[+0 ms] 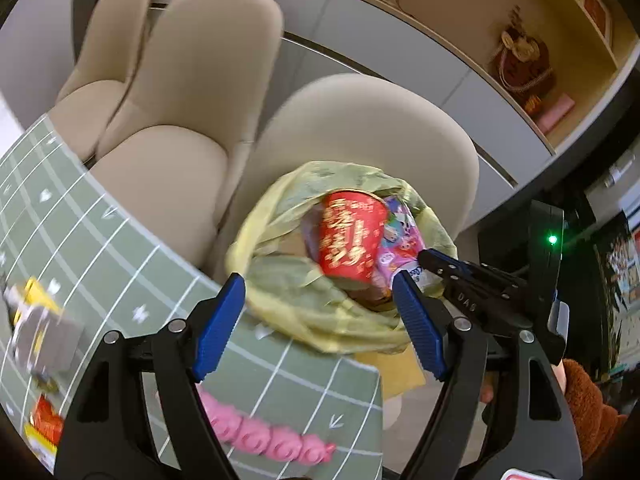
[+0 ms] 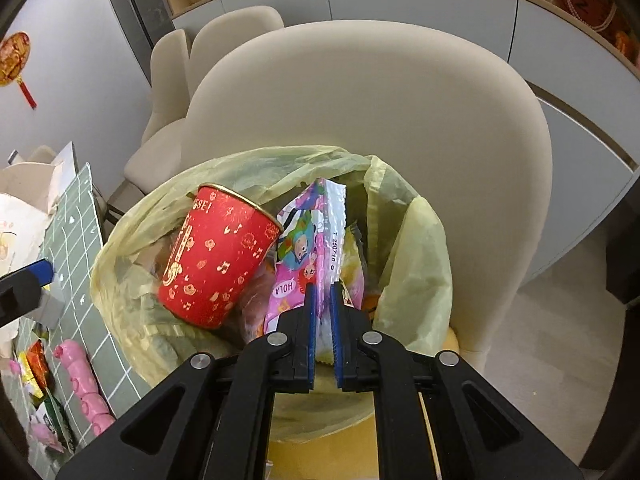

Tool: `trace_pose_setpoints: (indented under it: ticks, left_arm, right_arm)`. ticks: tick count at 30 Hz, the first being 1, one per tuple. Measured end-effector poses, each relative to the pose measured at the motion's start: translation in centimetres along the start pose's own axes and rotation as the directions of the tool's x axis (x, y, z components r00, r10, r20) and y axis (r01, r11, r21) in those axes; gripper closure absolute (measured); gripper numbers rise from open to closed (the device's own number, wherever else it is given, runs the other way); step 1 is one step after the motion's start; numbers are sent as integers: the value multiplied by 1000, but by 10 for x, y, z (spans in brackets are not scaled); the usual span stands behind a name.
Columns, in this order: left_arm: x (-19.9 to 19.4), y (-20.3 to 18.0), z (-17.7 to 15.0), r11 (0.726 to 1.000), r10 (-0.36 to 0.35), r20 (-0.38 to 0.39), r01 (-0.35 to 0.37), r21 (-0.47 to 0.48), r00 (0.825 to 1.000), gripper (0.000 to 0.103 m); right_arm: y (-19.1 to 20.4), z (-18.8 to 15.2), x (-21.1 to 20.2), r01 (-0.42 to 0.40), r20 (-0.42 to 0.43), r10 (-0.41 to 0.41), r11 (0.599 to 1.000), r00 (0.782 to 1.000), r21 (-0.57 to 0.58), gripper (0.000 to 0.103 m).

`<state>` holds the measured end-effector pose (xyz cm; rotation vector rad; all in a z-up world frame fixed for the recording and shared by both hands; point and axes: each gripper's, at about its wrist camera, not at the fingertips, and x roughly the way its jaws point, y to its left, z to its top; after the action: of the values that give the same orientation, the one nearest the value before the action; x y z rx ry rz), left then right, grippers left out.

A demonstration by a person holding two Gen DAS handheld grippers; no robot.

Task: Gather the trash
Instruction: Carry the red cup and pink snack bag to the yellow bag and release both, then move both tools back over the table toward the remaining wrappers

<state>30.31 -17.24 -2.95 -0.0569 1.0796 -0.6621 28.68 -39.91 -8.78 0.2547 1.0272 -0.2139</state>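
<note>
The left tongs (image 1: pixel 320 320) are held wide and empty above the lined bin (image 2: pixel 412 240); the right tongs (image 2: pixel 324 292) are parted narrowly around the pink wrapper (image 2: pixel 316 236) beside the red cup (image 2: pixel 216 264).

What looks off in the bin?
The red cup lies tilted on the heap, not down in the bag. The pink wrapper stands on end between the right gripper fingers, poking above the rim.
</note>
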Motion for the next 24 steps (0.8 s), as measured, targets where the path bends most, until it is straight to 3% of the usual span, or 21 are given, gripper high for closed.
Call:
trace_pose_setpoints:
  ticks: [1,2,13,19,24]
  left_arm:
    - [-4,5,-4,1000,2,5,-2,-17,1000,31]
    - [-9,11,-8,999,5,11,-5,-33,1000,31]
    - [-75,56,-65,995,80,83,-75,-63,993,31]
    - [-123,88,-109,988,150,129,-144,-49,980,31]
    - [-169,138,-147,971,234,170,-221,-89,957,31]
  right_arm:
    - [1,0,-3,5,9,-5,1000,1000,0,67]
    - [3,-2,-10,5,26,-5,1000,1000,4,64]
    - [48,-36,-83,14,144,-13,1000,990,-7,63]
    - [97,-77,-107,-46,141,47,999,989,-10,63]
    - [151,-114,-115,-103,128,109,993,986,-51,63]
